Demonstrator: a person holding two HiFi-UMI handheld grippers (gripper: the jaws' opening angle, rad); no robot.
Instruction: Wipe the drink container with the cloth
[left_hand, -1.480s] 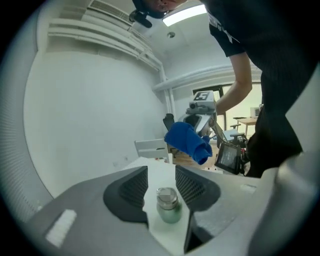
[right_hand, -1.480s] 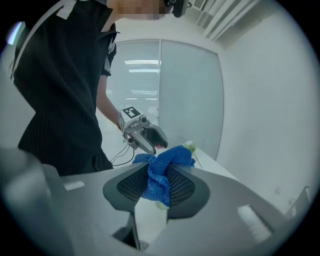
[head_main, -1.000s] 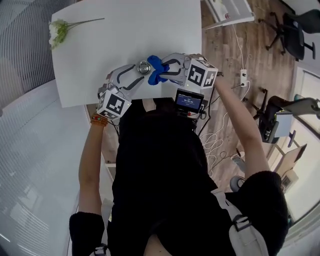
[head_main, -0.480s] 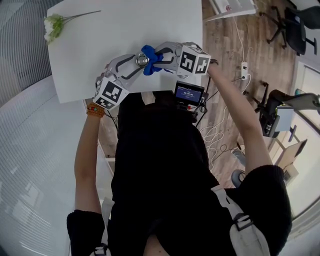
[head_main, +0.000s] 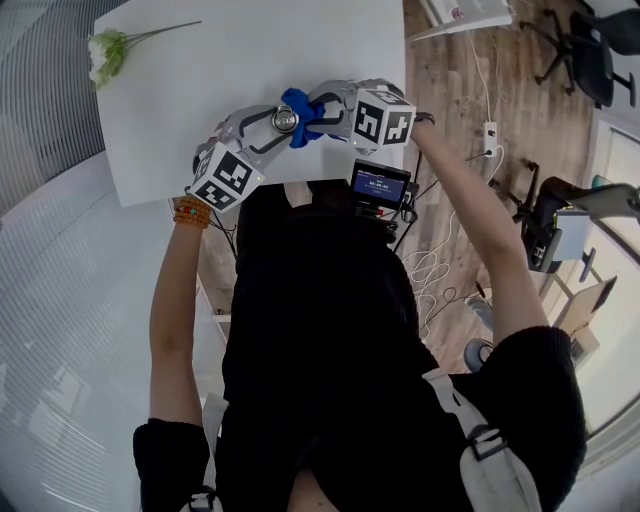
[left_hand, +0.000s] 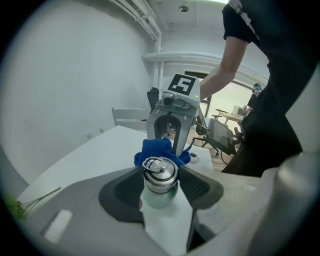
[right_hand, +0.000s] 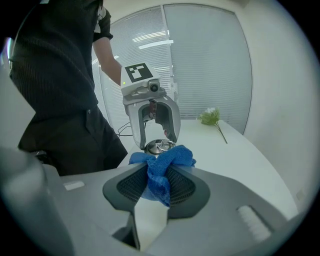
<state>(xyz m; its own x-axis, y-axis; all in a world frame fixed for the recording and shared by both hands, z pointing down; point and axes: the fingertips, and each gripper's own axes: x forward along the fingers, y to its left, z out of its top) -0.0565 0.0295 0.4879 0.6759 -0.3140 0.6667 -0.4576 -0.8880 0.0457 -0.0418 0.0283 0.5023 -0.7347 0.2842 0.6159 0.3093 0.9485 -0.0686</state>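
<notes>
- Left gripper (left_hand: 160, 184): jaws clamped on the drink container (head_main: 287, 120), just below its metal cap; container upright.
- Right gripper (right_hand: 159, 186): jaws pinching the blue cloth (right_hand: 163, 162), which touches the container's opposite side.
- White table (head_main: 250, 60) beneath the container; flower (head_main: 103, 55) well apart from it.

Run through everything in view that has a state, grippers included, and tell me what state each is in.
Drink container: upright on the table, lid on.
Left gripper: shut on the drink container's body.
Cloth: bunched up, against the container's lid.
Right gripper: shut on the cloth.
Flower: lying flat at the table's far corner.
Screen: lit.
</notes>
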